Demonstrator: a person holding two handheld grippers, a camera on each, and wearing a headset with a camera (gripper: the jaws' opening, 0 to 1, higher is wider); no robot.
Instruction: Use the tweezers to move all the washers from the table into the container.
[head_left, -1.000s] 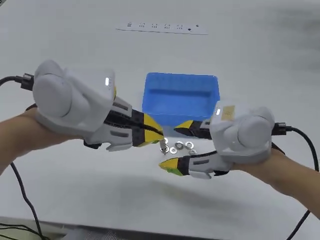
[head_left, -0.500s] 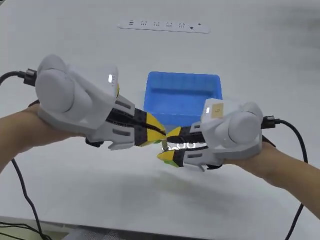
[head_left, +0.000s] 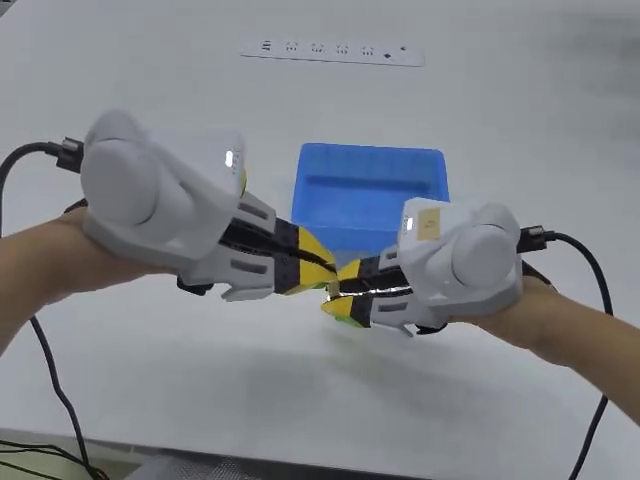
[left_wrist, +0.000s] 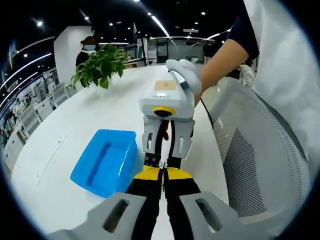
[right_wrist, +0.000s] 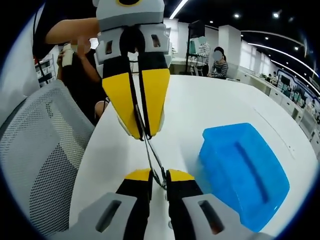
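Note:
My two grippers meet tip to tip in front of the blue container (head_left: 372, 188). The left gripper (head_left: 325, 272) is shut, with thin metal tweezers (right_wrist: 150, 147) sticking out of its yellow jaws. In the right gripper view the tweezers run from the left gripper (right_wrist: 141, 134) down into my right gripper (right_wrist: 159, 181), whose jaws stand closed on their free end. In the left gripper view the left gripper (left_wrist: 161, 176) points at the right gripper (left_wrist: 162, 165) facing it. The right gripper (head_left: 337, 296) covers the table patch where the washers lay. The container (left_wrist: 106, 162) looks bare inside.
A white power strip (head_left: 332, 50) lies at the far side of the white table (head_left: 520, 110). Black cables (head_left: 590, 270) trail from both grippers. A grey mesh chair (left_wrist: 255, 165) stands at the table's edge, and people stand in the background.
My right gripper has moved left to meet the left gripper and closed from open onto the tweezers. The washers, visible earlier between the grippers, are now covered.

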